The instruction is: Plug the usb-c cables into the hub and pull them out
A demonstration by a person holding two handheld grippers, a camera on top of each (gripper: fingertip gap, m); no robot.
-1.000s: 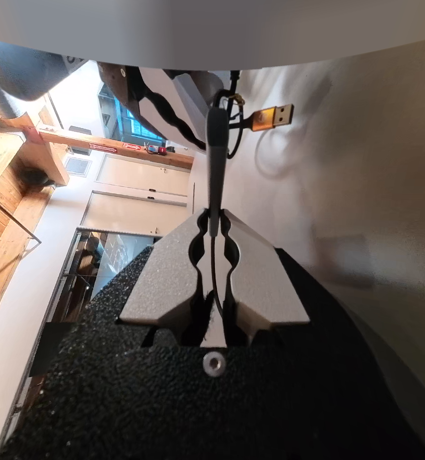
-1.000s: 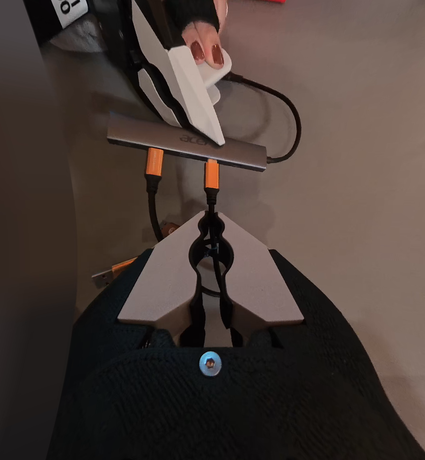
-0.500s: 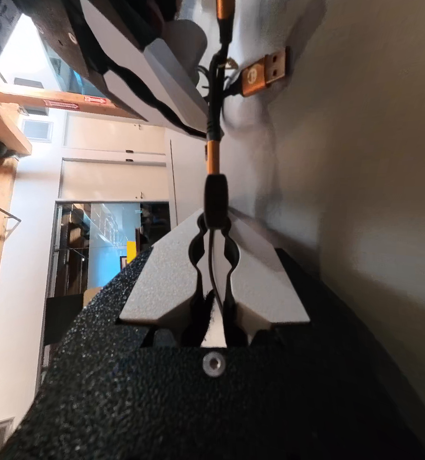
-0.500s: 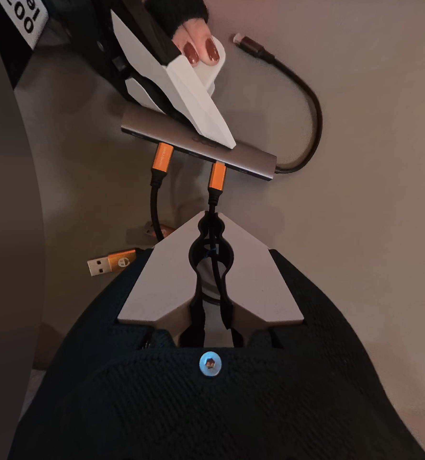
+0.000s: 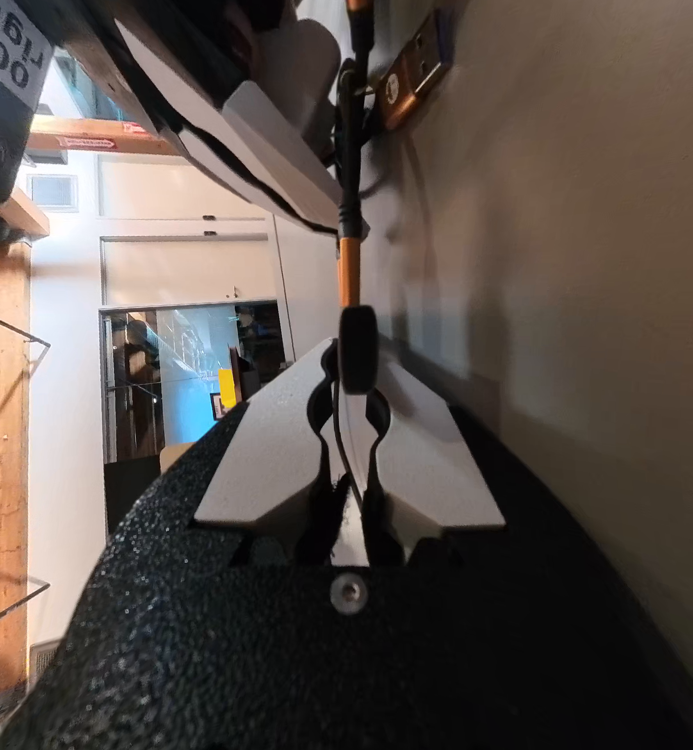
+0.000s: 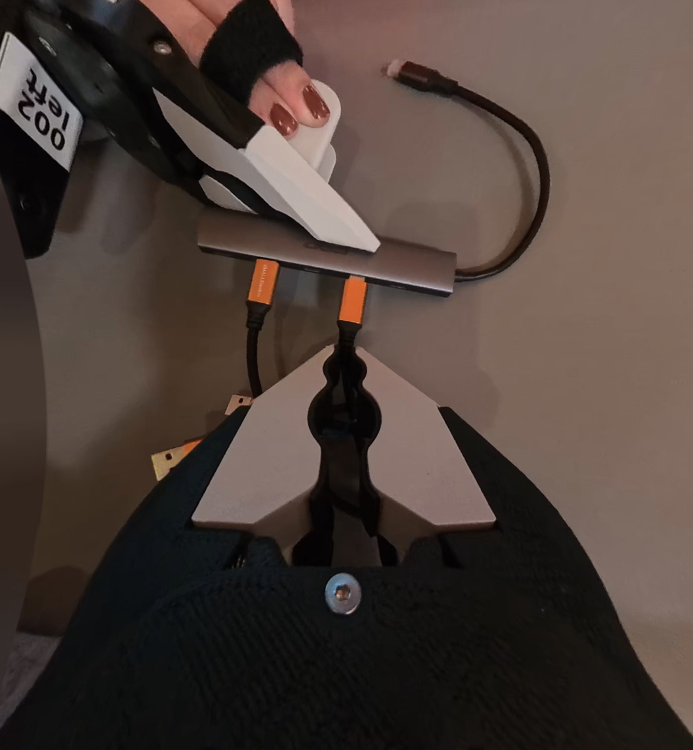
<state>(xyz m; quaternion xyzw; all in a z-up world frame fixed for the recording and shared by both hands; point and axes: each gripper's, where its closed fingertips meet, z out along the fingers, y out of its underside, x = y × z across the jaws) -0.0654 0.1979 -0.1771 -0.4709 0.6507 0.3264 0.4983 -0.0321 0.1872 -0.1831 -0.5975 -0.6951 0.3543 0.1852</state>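
Now the right gripper (image 6: pixel 344 351), shut tight on the black cable (image 6: pixel 346 337), has pulled its orange plug (image 6: pixel 352 298) a little way out of the grey hub (image 6: pixel 413 266), which the left gripper (image 5: pixel 357 357) pinches on the table (image 6: pixel 559 385), so this pull-out is nearly done.

Your right gripper (image 6: pixel 346 353) carries pale grey wedge fingers (image 6: pixel 271 450) on a black textured body with one silver screw (image 6: pixel 342 598); your left gripper (image 5: pixel 355 357) matches, white-labelled, beside a black fingerless glove (image 6: pixel 251 69).
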